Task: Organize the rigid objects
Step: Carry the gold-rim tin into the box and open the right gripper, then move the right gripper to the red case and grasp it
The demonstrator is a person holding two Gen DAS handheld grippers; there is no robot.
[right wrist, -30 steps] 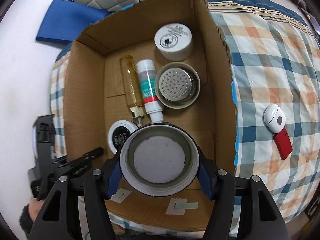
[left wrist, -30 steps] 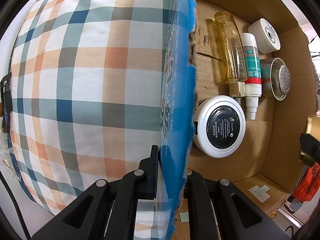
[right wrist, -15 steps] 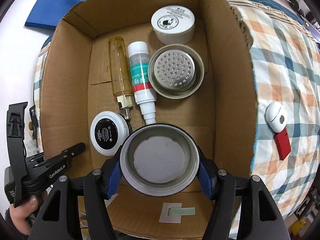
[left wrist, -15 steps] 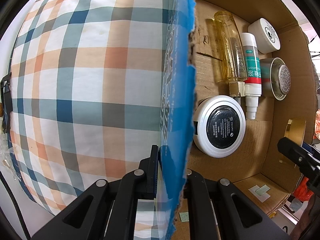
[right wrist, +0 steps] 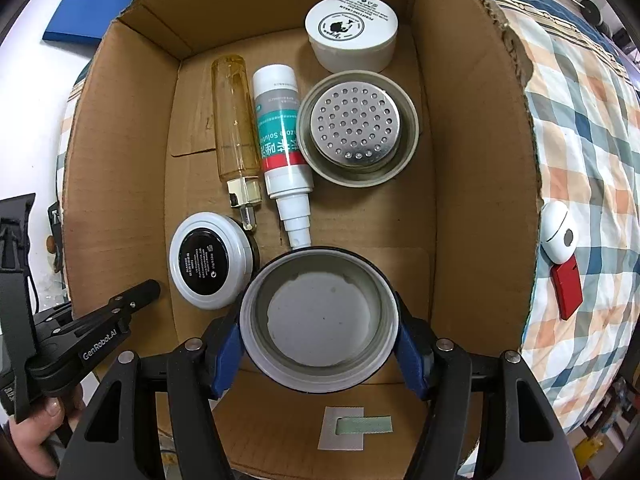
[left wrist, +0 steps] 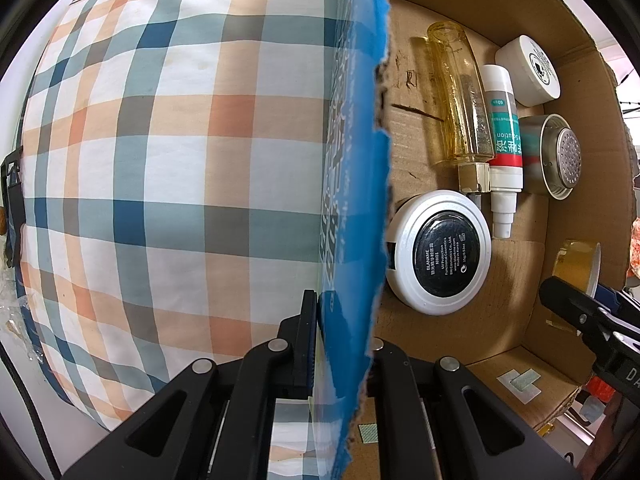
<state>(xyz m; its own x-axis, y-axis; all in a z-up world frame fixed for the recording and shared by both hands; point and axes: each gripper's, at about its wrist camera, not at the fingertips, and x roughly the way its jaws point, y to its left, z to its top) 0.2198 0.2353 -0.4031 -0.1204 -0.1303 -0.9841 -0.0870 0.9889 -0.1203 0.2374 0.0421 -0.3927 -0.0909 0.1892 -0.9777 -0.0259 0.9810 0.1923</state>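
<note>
My right gripper (right wrist: pixel 320 332) is shut on a round open cup-like lid (right wrist: pixel 320 316) and holds it inside the cardboard box (right wrist: pixel 480 160), low over the near floor. My left gripper (left wrist: pixel 344 320) is shut on the box's left wall (left wrist: pixel 360 200), blue outside. In the box lie a white compact with a black centre (right wrist: pixel 210 260), a yellow clear bottle (right wrist: pixel 236 128), a white bottle with teal and red label (right wrist: pixel 282 140), a metal strainer cup (right wrist: pixel 358 128) and a white round jar (right wrist: pixel 352 30). The right gripper's finger (left wrist: pixel 580 312) and lid show at the left view's right edge.
The box sits on a plaid cloth (left wrist: pixel 160 160). A white earbud-like case (right wrist: pixel 560 236) and a red flat piece (right wrist: pixel 566 284) lie on the cloth to the right of the box. A taped patch (right wrist: pixel 348 428) marks the near flap.
My right gripper has moved forward and down into the box with the lid. The left gripper has kept its hold on the wall.
</note>
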